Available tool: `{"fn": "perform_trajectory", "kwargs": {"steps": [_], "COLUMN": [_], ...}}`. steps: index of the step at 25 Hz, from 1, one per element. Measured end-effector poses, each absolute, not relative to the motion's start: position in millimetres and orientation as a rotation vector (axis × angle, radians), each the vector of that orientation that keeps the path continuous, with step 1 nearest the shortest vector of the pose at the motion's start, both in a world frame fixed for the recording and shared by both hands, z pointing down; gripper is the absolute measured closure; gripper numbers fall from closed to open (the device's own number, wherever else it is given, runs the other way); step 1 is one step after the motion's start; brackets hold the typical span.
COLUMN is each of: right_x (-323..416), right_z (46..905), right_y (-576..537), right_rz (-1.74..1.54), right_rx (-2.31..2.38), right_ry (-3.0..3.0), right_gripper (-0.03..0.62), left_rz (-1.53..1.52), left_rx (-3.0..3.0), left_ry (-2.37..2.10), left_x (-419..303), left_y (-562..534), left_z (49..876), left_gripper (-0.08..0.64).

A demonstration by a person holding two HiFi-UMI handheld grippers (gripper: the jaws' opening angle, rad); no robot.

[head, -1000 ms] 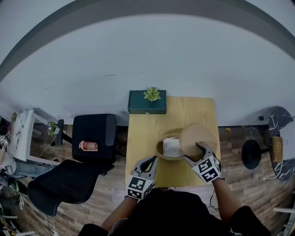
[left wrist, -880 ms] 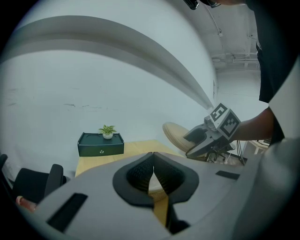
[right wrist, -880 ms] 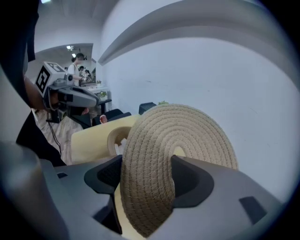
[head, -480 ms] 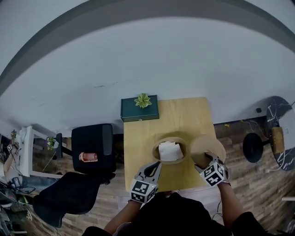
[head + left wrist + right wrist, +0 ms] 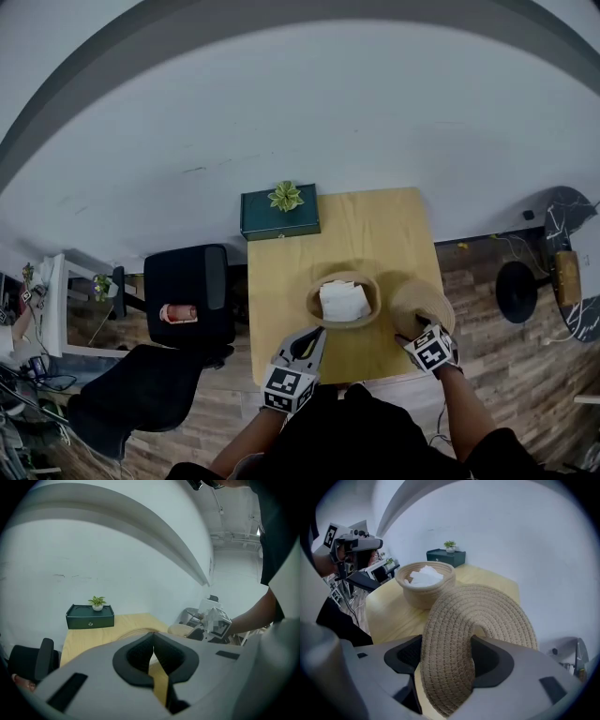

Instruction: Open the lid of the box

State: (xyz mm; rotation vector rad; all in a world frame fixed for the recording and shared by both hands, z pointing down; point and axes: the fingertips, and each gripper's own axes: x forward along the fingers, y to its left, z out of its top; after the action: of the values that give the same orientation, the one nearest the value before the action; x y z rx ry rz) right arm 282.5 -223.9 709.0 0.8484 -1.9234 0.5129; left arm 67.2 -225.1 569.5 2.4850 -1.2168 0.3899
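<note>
Woven rope, pale tan: the lid (image 5: 422, 305), off the box and pinched by its near rim between the pads of my right claw (image 5: 415, 328). The rim bends and curls where the pads press it. The lid sits tilted over the near right part of the table, just to the right of the box. I cannot tell whether its far edge rests on the wood.

Same rope weave: the box (image 5: 310, 302), a round open basket standing upright near the middle of the table, nearer the near edge. Inside it lies a folded white cloth or paper (image 5: 343, 300), which rises a little above the rim.

My left claw (image 5: 314, 337): low at the near edge of the table, near and left of the box, apart from it. Its pads are pressed together with nothing between them.

Light yellow wood: the table (image 5: 375, 225), square-topped, its far edge against a white wall.

Dark green: a low case (image 5: 278, 220) at the far left corner of the table, with a small potted plant (image 5: 285, 195) on top of it.

Black: a padded chair (image 5: 187, 277) left of the table, on the wood-plank floor, with a reddish object (image 5: 178, 312) on its seat. A round black stool (image 5: 518, 291) stands well apart on the right.
</note>
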Motion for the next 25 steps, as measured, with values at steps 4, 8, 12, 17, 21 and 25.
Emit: {"fn": "perform_trajectory", "kwargs": {"steps": [4,8,12,17,21,25], "right_x": [283.7,283.2,283.5,281.6,281.8,283.0], "right_z": [722.9,736.8,744.3,754.5,753.8,748.4], "right_y": [-224.6,-224.9,-221.8,-214.7,-216.3,-219.6], "right_rz": [0.597,0.624,0.668,0.745,0.72,0.7], "right_rx": [0.907,0.947,0.957,0.979,1.013,1.035], "right_ry": [-1.904,-1.877,-1.865,-1.852,-1.849,-1.85], "right_gripper": [0.255,0.255,0.253,0.252,0.255,0.213], "left_rz": [0.399,0.396,0.395,0.381,0.382,0.366], "left_rx": [2.467,2.446,2.44,2.432,2.435,2.434], "left_ry": [-1.238,-1.263,-1.251,-1.265,-1.261,-1.256], "left_x": [62.4,55.0,53.1,51.1,53.0,53.8], "left_y": [-222.9,-219.6,-215.3,-216.4,-215.0,-212.6], "left_z": [574.3,575.5,582.8,583.3,585.9,585.9], "left_gripper": [0.541,0.541,0.541,0.541,0.541,0.541]}}
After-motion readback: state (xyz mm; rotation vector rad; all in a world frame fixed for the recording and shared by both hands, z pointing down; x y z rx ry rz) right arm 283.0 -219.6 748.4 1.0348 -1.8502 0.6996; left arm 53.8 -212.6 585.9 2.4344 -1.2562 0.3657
